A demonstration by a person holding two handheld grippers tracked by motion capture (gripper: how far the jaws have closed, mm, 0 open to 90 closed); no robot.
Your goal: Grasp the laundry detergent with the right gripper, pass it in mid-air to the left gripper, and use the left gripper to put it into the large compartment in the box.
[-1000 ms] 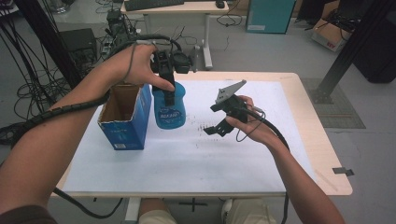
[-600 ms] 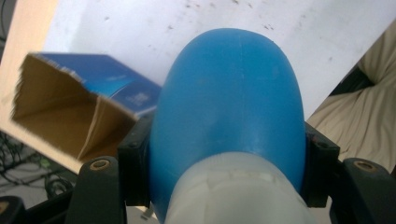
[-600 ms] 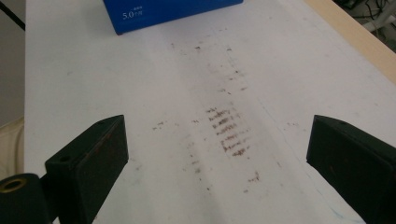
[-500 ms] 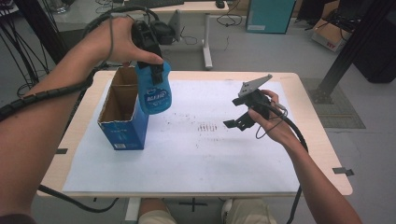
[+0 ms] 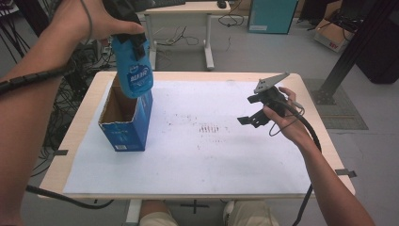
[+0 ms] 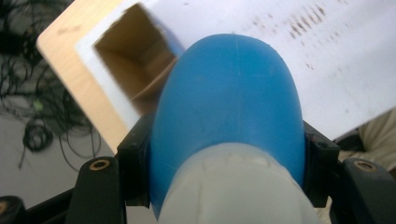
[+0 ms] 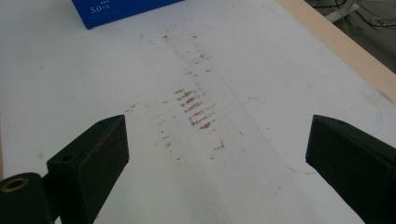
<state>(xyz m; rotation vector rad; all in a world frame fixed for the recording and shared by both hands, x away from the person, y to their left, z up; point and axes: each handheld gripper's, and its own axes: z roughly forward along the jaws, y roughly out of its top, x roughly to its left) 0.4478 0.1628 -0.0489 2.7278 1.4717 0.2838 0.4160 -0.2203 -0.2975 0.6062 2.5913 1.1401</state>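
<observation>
A blue plastic bottle (image 5: 134, 74) with a white neck hangs in the air above the open blue cardboard box (image 5: 126, 123) at the table's left. My left gripper (image 5: 130, 38) is shut on the bottle near its top; in the left gripper view both black jaws press the bottle (image 6: 227, 112) from either side, and the box's open mouth (image 6: 133, 56) lies below it. My right gripper (image 5: 249, 119) hovers over the right half of the white sheet. Its jaws stand wide apart with nothing between them, over brown smudges (image 7: 196, 109).
The wooden table (image 5: 310, 117) carries a large white sheet (image 5: 188, 160) with brown marks in the middle. Another desk (image 5: 183, 12), cables, a teal cabinet (image 5: 269, 14) and cardboard boxes stand on the floor beyond.
My left gripper has lifted the bottle off the table beside the box and carried it up and left, over the box's opening. My right gripper has drifted right and a little up.
</observation>
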